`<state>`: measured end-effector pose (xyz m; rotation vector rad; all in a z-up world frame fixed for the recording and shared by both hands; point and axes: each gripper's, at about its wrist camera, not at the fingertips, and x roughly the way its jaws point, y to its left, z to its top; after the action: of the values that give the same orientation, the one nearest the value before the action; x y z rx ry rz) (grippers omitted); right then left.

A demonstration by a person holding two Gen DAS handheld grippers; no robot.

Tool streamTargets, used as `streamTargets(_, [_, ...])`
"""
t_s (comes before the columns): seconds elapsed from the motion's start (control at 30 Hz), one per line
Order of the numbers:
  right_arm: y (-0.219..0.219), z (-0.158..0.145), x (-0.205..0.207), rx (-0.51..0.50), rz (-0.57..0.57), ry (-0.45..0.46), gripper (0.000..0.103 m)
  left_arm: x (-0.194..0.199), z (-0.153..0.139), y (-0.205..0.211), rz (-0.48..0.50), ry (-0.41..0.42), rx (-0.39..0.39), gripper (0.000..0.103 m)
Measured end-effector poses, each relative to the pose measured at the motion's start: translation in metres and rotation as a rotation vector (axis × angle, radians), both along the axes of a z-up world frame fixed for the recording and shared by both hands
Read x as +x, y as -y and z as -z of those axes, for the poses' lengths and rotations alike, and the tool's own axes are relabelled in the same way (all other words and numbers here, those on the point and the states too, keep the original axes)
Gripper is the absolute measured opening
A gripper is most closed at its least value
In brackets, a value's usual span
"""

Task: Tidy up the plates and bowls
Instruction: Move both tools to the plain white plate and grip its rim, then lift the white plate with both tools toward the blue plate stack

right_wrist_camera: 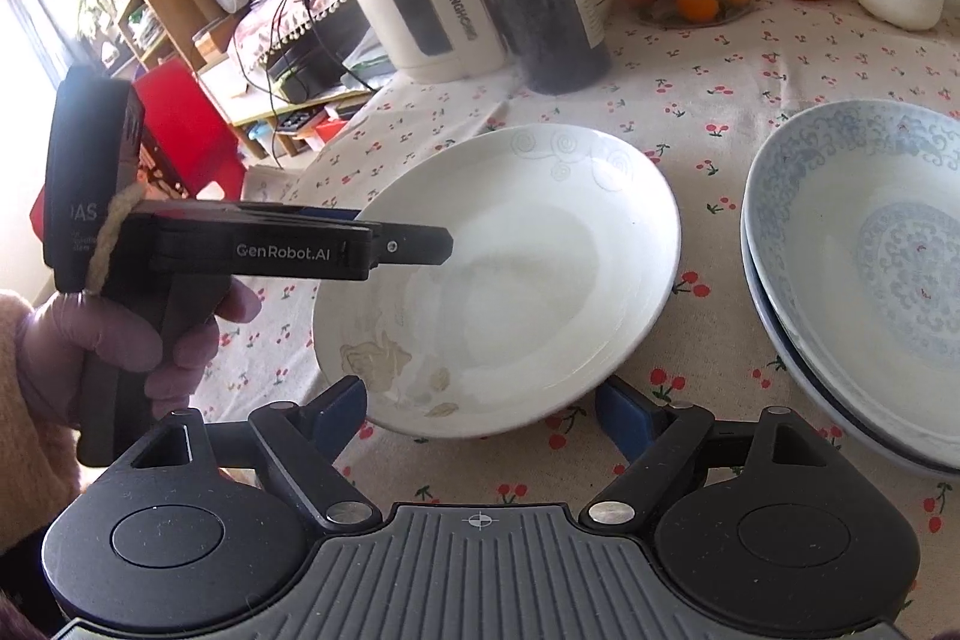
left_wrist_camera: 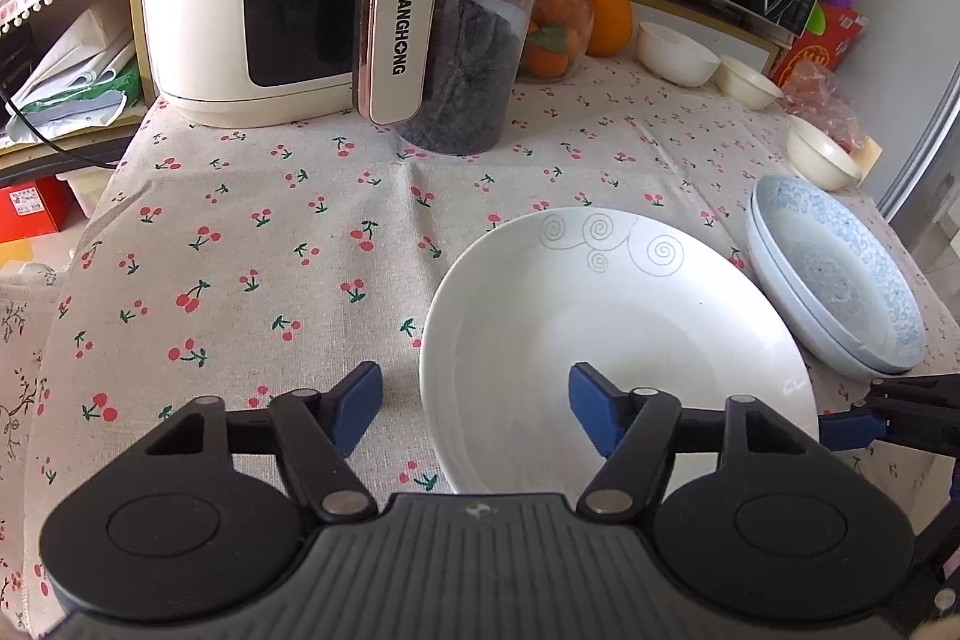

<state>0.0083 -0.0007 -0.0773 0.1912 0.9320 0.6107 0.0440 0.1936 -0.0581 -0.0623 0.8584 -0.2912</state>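
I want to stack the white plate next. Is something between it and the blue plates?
Nothing visible: only bare tablecloth lies between the white plate and the blue plates.

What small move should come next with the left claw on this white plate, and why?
Probably ease the left claw forward and shut it on the near rim of the white plate. Its fingers stand open astride that rim, nothing gripped, and the blue patterned plates lie stacked just beside it, a likely place to carry it.
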Motion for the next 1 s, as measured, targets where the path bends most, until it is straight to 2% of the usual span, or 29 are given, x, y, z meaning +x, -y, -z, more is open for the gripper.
streamTargets(0.17, [0.003, 0.0, 0.003, 0.023, 0.019, -0.016, 0.085, 0.0, 0.0, 0.002, 0.009, -0.003, -0.004, 0.048])
streamTargets(0.5, [0.01, 0.001, 0.011, 0.076, 0.072, -0.064, 0.085, 0.0, -0.001, 0.002, 0.014, -0.002, 0.0, 0.04])
streamTargets(0.73, [0.008, 0.001, 0.013, 0.064, 0.111, -0.066, 0.083, 0.0, -0.001, 0.001, 0.005, 0.004, 0.014, 0.034])
streamTargets(0.83, [0.008, 0.0, 0.013, 0.036, 0.132, -0.052, 0.074, 0.001, -0.001, 0.001, 0.001, 0.005, 0.018, 0.032])
streamTargets(1.0, [0.011, 0.0, 0.016, -0.036, 0.177, -0.025, 0.039, 0.002, -0.001, -0.001, -0.01, 0.005, 0.019, 0.03])
